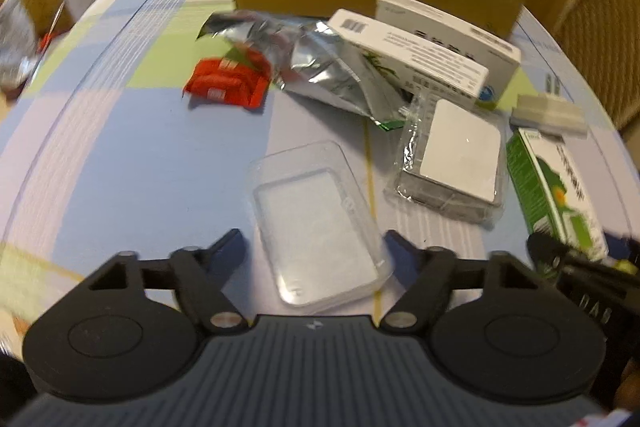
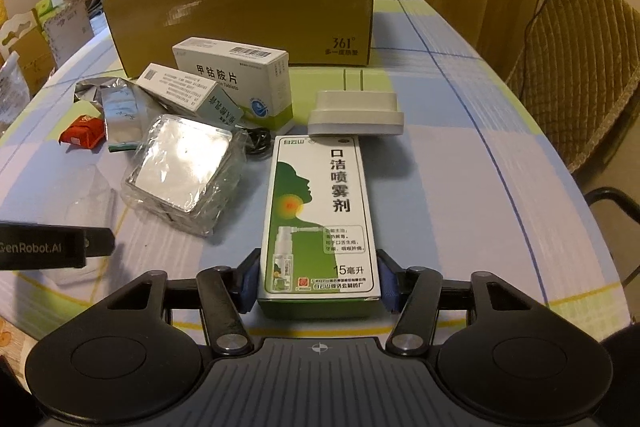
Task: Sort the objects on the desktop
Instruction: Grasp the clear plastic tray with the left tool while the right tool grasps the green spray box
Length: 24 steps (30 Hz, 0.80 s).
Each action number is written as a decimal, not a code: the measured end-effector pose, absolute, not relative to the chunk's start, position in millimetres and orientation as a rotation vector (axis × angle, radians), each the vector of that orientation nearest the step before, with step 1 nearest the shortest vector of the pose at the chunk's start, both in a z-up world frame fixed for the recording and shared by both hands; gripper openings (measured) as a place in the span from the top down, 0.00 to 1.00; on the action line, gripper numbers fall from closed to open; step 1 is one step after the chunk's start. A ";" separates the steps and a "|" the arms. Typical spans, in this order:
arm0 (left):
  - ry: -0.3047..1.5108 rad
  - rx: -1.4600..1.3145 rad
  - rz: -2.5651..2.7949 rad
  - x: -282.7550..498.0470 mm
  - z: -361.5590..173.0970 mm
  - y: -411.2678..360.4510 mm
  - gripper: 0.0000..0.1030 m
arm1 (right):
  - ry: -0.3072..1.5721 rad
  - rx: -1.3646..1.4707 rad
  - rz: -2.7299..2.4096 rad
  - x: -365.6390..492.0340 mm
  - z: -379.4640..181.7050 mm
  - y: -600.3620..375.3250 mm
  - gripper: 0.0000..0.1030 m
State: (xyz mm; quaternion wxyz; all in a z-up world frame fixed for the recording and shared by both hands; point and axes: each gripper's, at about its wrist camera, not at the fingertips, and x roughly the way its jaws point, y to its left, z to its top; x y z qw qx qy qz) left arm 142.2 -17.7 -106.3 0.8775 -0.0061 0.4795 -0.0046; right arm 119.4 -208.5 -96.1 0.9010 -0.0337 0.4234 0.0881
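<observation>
right gripper [image 2: 318, 281] jaws clamp the spray box [image 2: 320, 219] lying on the tabletop [image 2: 460, 187]; left gripper [image 1: 314, 247] jaws apart around the clear case [image 1: 320, 223]. next: probably lift the spray box toward the carton [image 2: 248, 11].

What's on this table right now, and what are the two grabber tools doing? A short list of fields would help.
surface: checked tablecloth
container: open cardboard box, at the back
left gripper: open, fingers either side of a clear plastic case
right gripper: fingers at both sides of a green and white spray box; firm grip unclear
nearby: white plug adapter, wrapped white block, red packet, foil pouch, two medicine boxes
</observation>
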 end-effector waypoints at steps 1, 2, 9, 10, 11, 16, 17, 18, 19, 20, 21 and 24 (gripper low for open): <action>0.994 0.021 -0.023 142.6 -105.4 -18.3 0.44 | 0.876 -0.079 0.181 120.0 -96.4 -208.1 0.48; 0.994 0.049 -0.027 143.5 -104.8 -18.1 0.45 | 0.876 -0.085 0.181 120.2 -96.7 -208.1 0.48; 1.005 0.017 -0.012 145.4 -106.6 -9.3 0.45 | 0.875 -0.064 0.182 125.4 -97.3 -208.2 0.42; 1.002 0.022 -0.016 145.1 -106.7 -10.1 0.45 | 0.875 -0.064 0.182 127.2 -97.3 -208.0 0.39; 1.000 0.024 -0.021 144.9 -106.8 -10.2 0.45 | 0.873 -0.064 0.183 128.6 -97.3 -208.1 0.38; 0.996 0.053 -0.052 147.5 -106.7 -11.5 0.49 | 0.865 -0.071 0.203 137.5 -97.2 -206.8 0.37; 0.996 0.058 -0.056 147.8 -106.5 -11.7 0.49 | 0.863 -0.075 0.207 139.0 -97.3 -206.4 0.37; 0.994 0.062 -0.061 148.5 -106.3 -11.8 0.49 | 0.863 -0.080 0.212 141.2 -97.4 -206.1 0.37; 0.994 0.064 -0.065 149.1 -106.4 -11.7 0.49 | 0.865 -0.081 0.215 143.0 -97.8 -205.7 0.37; 0.994 0.060 -0.067 149.4 -106.8 -11.4 0.50 | 0.870 -0.083 0.218 144.8 -98.2 -205.3 0.37; 0.995 0.057 -0.070 149.9 -106.9 -10.8 0.50 | 0.876 -0.085 0.219 146.1 -98.8 -205.1 0.37; 0.993 0.063 -0.078 149.5 -106.8 -10.1 0.50 | 0.874 -0.101 0.225 146.5 -98.1 -203.3 0.48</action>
